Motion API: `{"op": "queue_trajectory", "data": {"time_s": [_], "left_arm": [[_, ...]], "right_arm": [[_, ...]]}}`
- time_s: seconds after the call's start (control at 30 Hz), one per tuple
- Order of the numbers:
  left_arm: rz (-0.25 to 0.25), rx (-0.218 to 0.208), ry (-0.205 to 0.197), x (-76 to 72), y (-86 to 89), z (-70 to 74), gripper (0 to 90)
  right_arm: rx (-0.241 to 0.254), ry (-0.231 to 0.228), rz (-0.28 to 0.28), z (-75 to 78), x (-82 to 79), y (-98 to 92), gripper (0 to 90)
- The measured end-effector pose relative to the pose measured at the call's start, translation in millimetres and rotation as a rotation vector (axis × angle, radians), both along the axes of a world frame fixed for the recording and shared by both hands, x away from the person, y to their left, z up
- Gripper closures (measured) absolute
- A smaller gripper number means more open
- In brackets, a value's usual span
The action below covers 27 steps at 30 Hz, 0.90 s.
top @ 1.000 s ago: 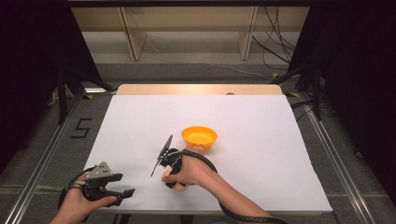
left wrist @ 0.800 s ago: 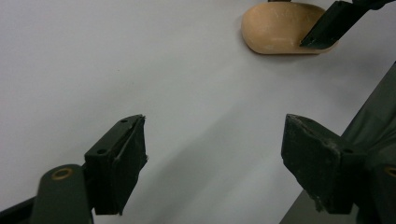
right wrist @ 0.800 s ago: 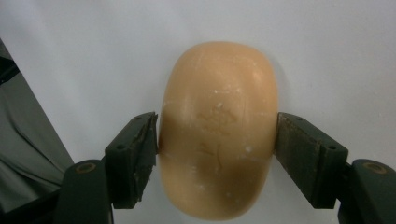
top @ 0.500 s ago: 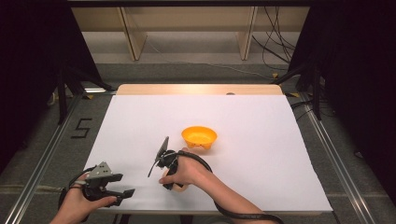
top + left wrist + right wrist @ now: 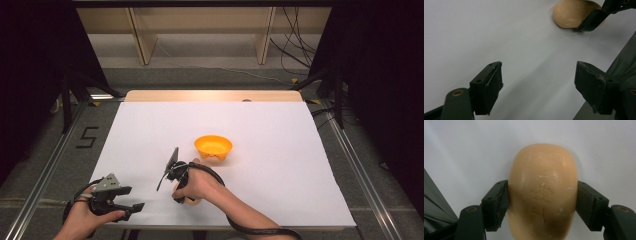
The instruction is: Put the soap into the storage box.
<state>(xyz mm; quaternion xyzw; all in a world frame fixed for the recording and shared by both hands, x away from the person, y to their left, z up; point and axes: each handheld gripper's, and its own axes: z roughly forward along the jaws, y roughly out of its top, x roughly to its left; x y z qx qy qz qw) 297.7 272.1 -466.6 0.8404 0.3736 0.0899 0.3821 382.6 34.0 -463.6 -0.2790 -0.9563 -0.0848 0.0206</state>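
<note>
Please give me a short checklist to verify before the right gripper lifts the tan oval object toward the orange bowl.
1. Both jaws of the right gripper touch the sides of the tan oval object: ok.
2. Grip near the object's middle: ok.
3. Firmness of grip: cannot tell.
4. Orange bowl upright and empty on the white table: ok.
5. Left gripper open, empty, away from the bowl: ok.
6. Path from object to bowl free: ok, as judged from the high view.

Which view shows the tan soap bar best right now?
The right gripper view: the soap bar sits close up, clamped between both jaws. The left gripper view catches its end; in the high view the hand covers it.
</note>
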Motion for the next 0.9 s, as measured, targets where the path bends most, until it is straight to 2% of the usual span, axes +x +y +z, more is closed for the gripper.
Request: {"op": "queue_trajectory", "data": {"time_s": [0.03,0.07,0.13,0.2,0.37,0.43,0.47,0.5,0.53,0.57,0.6,0.63,0.67,0.7,0.83,0.87,0.9], "left_arm": [[0.0,0.001,-0.001,0.1,0.1,0.0,22.0],[0.003,0.001,0.0,-0.2,-0.1,0.1,22.0],[0.003,0.0,-0.001,-0.3,0.0,0.2,22.0],[0.003,0.0,-0.002,-0.2,0.2,0.3,22.0],[0.005,-0.003,-0.001,-0.1,0.1,0.3,22.1],[0.006,-0.004,-0.001,-0.2,0.1,0.3,22.1],[0.006,-0.004,-0.001,-0.2,0.1,0.3,22.1],[0.006,-0.004,-0.001,-0.1,0.1,0.2,22.1],[0.005,-0.002,-0.002,-0.1,0.1,0.2,22.1],[0.005,-0.003,-0.002,-0.1,0.1,0.2,22.1],[0.005,-0.003,-0.001,-0.2,0.2,0.3,22.1],[0.006,-0.004,-0.001,-0.2,0.2,0.3,22.1],[0.006,-0.004,-0.001,-0.2,0.2,0.3,22.1],[0.007,-0.004,-0.001,-0.2,0.2,0.2,22.1],[0.006,-0.004,-0.002,-0.2,0.1,0.2,22.1],[0.0,0.005,-0.002,0.1,0.7,0.5,22.1],[0.006,-0.003,-0.002,-0.1,0.0,0.1,22.1]], "right_arm": [[-0.01,-0.004,0.002,0.4,-0.1,0.0,33.1],[0.01,0.006,-0.002,0.9,-0.6,0.8,33.1],[0.0,-0.006,-0.009,1.8,-1.5,0.4,33.2],[0.016,0.003,-0.008,0.8,-2.0,-0.6,33.3],[-0.008,-0.007,0.013,1.5,-1.8,-4.4,33.4],[0.022,0.007,-0.004,2.1,-3.3,-4.7,33.4],[0.019,0.009,0.01,2.3,-2.5,-5.4,33.4],[0.003,-0.018,0.018,2.7,-2.2,-7.8,33.4],[0.003,-0.018,0.018,2.7,-2.2,-7.8,33.4],[0.044,0.014,-0.004,1.8,-3.7,-7.4,33.4],[0.053,0.001,0.018,1.1,-2.4,-8.8,33.4],[0.025,-0.025,0.013,1.4,-2.7,-11.6,33.4],[0.032,-0.037,0.04,1.9,-1.6,-12.9,33.4],[0.034,-0.029,0.001,2.1,-4.0,-13.2,33.4],[0.059,-0.049,0.028,1.9,-2.4,-17.6,33.4],[0.064,-0.047,0.009,1.8,-3.8,-18.4,33.4],[0.067,-0.045,0.005,2.6,-4.4,-19.2,33.5]]}}
